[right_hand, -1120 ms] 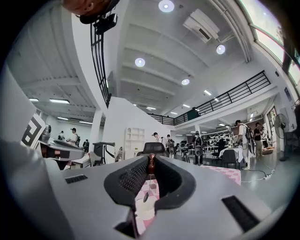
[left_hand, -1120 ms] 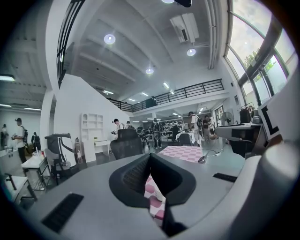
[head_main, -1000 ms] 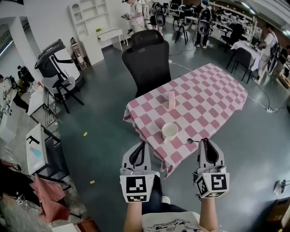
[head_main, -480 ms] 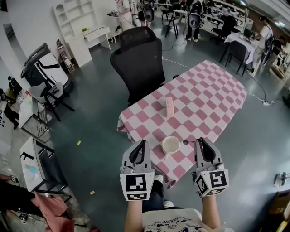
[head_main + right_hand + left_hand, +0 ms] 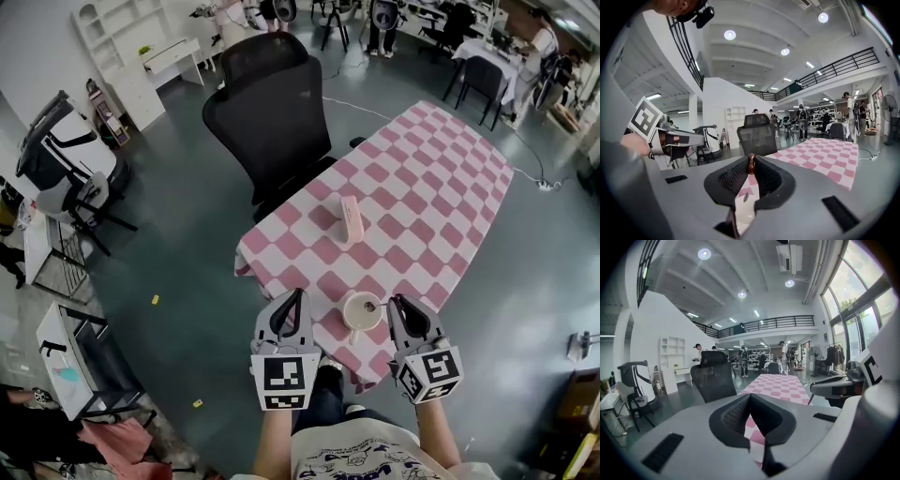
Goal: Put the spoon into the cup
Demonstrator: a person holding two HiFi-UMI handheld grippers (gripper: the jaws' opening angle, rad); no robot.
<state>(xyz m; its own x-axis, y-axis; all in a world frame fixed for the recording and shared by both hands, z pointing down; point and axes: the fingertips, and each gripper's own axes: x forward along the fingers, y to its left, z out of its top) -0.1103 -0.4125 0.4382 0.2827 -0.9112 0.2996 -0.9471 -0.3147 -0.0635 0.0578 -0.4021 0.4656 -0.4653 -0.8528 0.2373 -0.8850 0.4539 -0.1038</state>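
Observation:
A white cup (image 5: 360, 311) stands near the front corner of the pink-checked table (image 5: 422, 197). My right gripper (image 5: 395, 301) is just right of the cup and shut on the spoon's (image 5: 371, 305) handle. The spoon's dark bowl reaches left over the cup's mouth; I cannot tell whether it touches the cup. In the right gripper view the brown handle end (image 5: 750, 164) is pinched at the jaw tips, with the spoon bowl (image 5: 746, 197) and pale cup (image 5: 743, 213) below. My left gripper (image 5: 297, 296) hovers left of the cup, shut and empty (image 5: 750, 397).
A pink box (image 5: 351, 217) lies mid-table beyond the cup. A black office chair (image 5: 272, 103) stands at the table's far left side. The table's front corner drops off just below the cup. Desks, chairs and people fill the room behind.
Both grippers have come forward and down to the table's front corner. The spoon's bowl has moved from right of the cup to over its mouth.

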